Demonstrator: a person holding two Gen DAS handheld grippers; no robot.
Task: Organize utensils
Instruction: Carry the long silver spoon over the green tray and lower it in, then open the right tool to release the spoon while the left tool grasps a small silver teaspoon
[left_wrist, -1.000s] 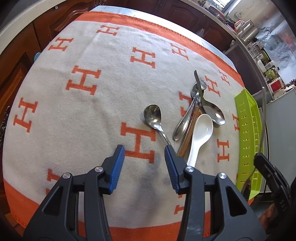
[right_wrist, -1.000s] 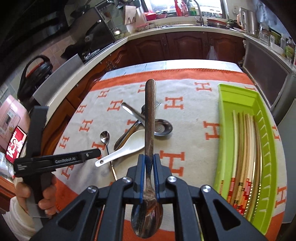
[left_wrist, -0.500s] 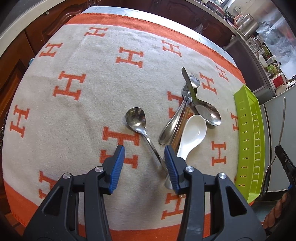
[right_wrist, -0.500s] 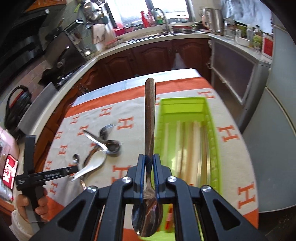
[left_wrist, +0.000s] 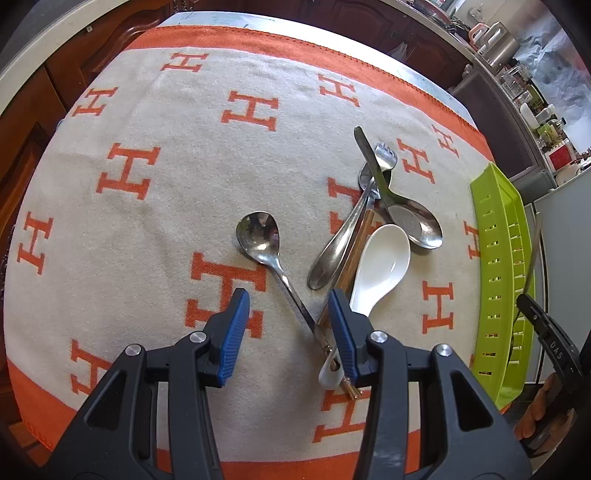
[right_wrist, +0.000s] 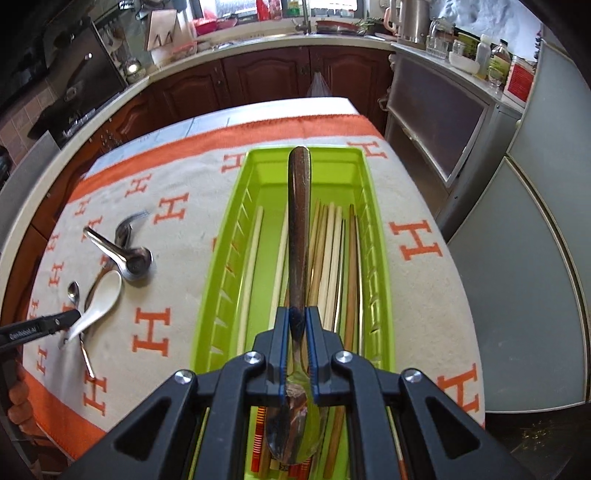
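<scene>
My right gripper (right_wrist: 298, 321) is shut on a steel spoon (right_wrist: 298, 221) with a brownish handle, held lengthwise above the green tray (right_wrist: 221, 258), bowl toward the camera. Several chopsticks (right_wrist: 328, 251) lie in the tray. My left gripper (left_wrist: 288, 310) stands open over the cloth, nothing between its fingers, just above the handles of a small steel spoon (left_wrist: 258, 236) and a white ceramic spoon (left_wrist: 384, 258). Beside them lie a larger steel spoon (left_wrist: 413, 221), a fork (left_wrist: 380, 158) and a pair of chopsticks (left_wrist: 354, 258) in a crossed pile.
A beige cloth with orange H marks (left_wrist: 147, 173) covers the table. The green tray (left_wrist: 498, 258) sits at the cloth's right edge. Dark wood cabinets (right_wrist: 277, 77) and a kitchen counter ring the table; a grey appliance (right_wrist: 535, 258) stands right of it.
My right gripper carried the spoon rightward from over the cloth to above the green tray and sank a little. The left gripper slid slightly toward the spoon handles, still open.
</scene>
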